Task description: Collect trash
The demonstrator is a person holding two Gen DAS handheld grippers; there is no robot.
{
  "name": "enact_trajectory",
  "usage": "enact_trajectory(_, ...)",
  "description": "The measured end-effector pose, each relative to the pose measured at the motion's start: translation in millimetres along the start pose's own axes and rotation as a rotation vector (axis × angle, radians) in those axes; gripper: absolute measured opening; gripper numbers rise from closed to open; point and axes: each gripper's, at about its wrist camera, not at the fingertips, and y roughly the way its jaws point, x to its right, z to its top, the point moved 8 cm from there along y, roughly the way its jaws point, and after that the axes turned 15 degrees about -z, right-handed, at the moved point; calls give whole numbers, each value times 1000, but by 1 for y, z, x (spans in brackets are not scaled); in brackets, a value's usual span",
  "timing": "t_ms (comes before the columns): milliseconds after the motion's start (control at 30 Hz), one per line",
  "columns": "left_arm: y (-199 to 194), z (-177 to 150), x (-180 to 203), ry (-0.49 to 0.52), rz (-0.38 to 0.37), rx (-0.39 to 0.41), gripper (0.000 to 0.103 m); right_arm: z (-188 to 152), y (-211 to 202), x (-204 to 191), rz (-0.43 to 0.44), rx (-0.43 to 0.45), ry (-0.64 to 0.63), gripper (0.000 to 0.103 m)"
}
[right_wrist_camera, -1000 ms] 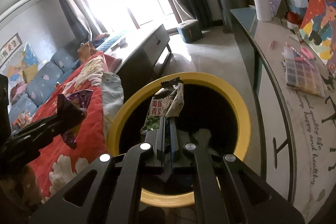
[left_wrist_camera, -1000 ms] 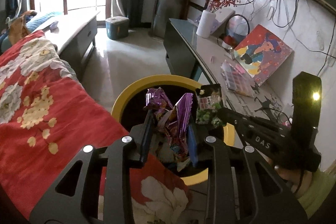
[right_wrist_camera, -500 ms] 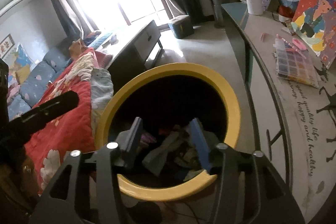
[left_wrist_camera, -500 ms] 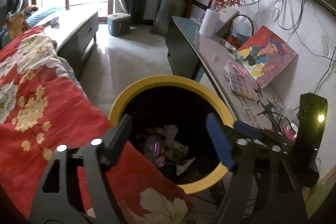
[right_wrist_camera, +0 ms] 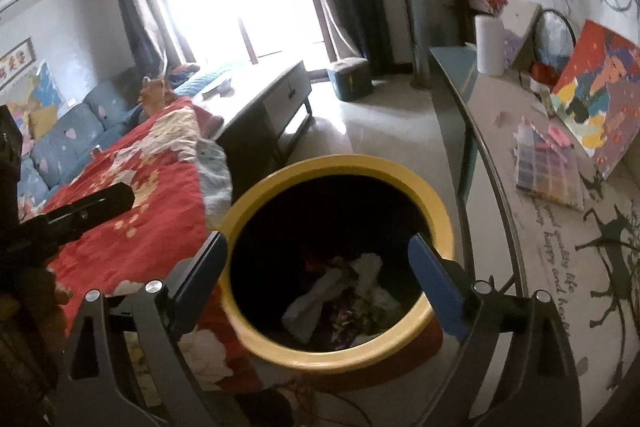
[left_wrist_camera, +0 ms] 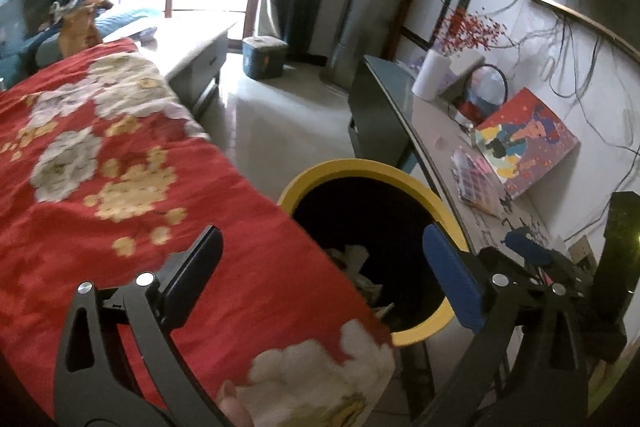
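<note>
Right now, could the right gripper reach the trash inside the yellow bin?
Probably yes. The right gripper is open and empty above the yellow bin, whose mouth has no lid. Nothing lies between it and the trash at the bottom.

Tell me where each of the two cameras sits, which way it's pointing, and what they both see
Left wrist: on the left gripper, looking down over the red floral blanket toward the yellow-rimmed bin; its open fingers and the right gripper show.
Right wrist: on the right gripper, looking down into the bin at the trash; its open fingers and the left gripper show.
Shared: bin, blanket, desk, painting, window.
</note>
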Motion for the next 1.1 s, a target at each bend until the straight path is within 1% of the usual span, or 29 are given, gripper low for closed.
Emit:
enact_trajectory(133,-23,-3,-12,-14,30,25,92,5,-17,-21,16,43,-34,96)
enact_trajectory(367,-71,-5,-30,-20,95,91,92,11,-50,-64,72,114,-88,96)
enact_trajectory(500,-97,-10,-41,-39,120,124,92,13,-66,-80,83,164,-103,96)
enact_trajectory(633,-123,-16,-50,-36,156,158,92,13,-81,-98,92,219,-124,96)
enact_trajectory(800,-151,-28,-62,-36,189,196,92,10,-101,-118,94,304,-148,96)
enact_trajectory(1033,-183,-44,-72,-31,245,258,92,3,-127,-139,81,474,-168,96)
enact_trajectory(1100,-190,-49,-73,-29,260,276,92,1,-131,-143,91,508,-168,96)
